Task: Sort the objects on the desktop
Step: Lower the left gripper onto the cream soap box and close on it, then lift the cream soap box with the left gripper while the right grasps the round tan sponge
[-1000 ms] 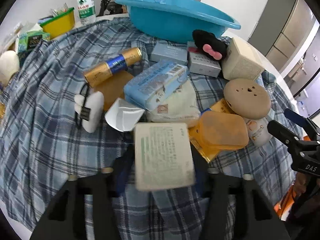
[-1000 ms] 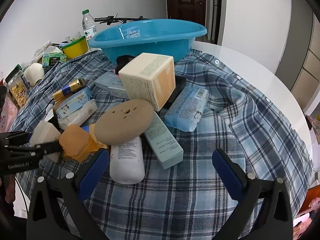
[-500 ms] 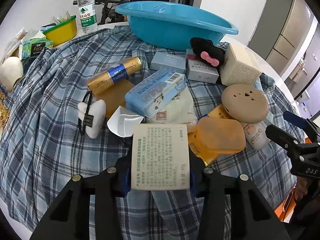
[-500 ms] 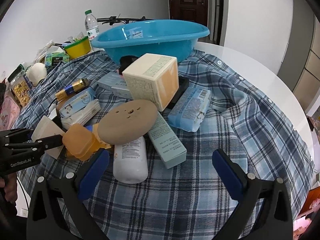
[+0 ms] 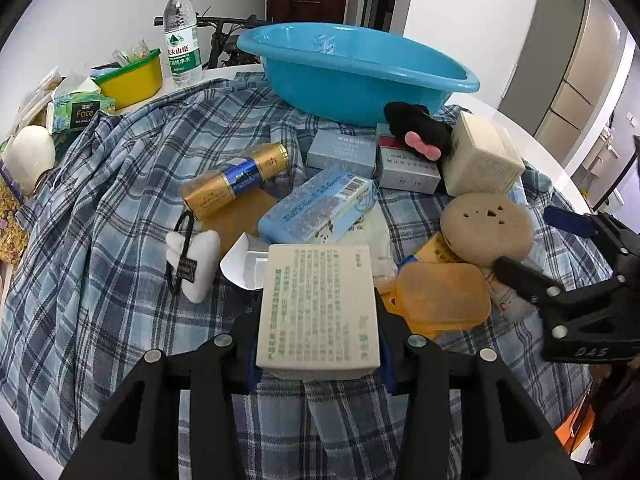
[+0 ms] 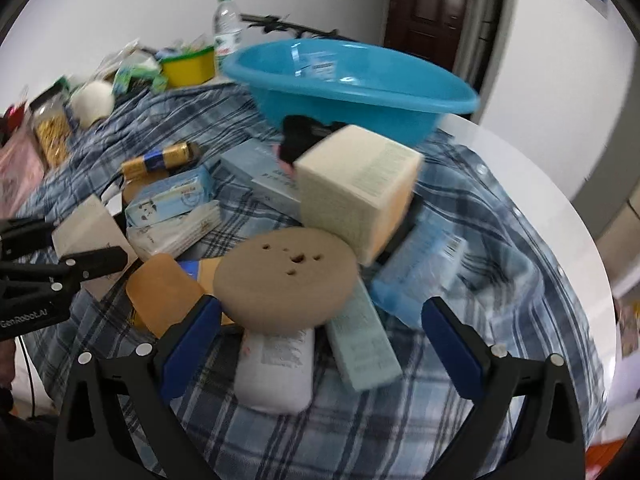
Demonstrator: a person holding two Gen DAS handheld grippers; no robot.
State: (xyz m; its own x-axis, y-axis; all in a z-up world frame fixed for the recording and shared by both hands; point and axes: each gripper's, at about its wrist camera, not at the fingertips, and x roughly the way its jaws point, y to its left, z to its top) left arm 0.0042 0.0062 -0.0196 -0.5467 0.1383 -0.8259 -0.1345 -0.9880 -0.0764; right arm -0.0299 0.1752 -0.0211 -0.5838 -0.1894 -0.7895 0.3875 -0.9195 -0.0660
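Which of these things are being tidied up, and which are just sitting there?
Being sorted: cream box in the left hand-held gripper, round tan case, gold battery, blue basin.
Just lying about: water bottle, yellow tub, tissue pack.

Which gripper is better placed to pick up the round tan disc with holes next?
Right. The right gripper is open and empty with the round tan disc just ahead between its fingers; the left gripper is shut on a cream printed box.
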